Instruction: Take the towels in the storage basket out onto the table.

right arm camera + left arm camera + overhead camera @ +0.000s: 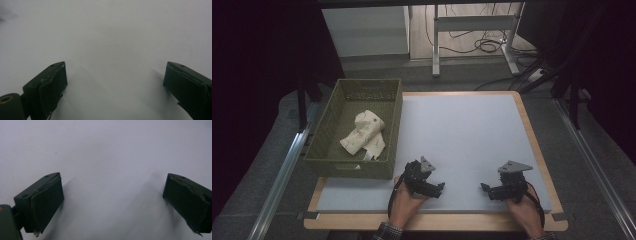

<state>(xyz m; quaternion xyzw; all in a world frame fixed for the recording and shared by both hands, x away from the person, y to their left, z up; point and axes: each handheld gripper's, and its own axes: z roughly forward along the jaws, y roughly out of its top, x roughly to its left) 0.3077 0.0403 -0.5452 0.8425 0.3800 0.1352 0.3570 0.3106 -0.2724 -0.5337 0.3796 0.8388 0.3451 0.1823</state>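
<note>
A folded cream cloth (363,132) with small prints lies inside an olive-green basket (328,161) at the table's left. My left gripper (441,188) rests low over the pale grey mat (462,130) near the front edge, just right of the basket, pointing toward the right. In the left gripper view its gripper (112,202) stands open over bare mat. My right gripper (484,188) sits near the front right, pointing left toward the other one. The right gripper view shows that gripper (115,87) open too, nothing between its fingers.
The mat covers a wooden tabletop (542,150) whose rim shows around it. Behind the table stand a metal desk frame (472,22) and loose cables (484,45) on the floor. Metal rails (282,170) run along both sides.
</note>
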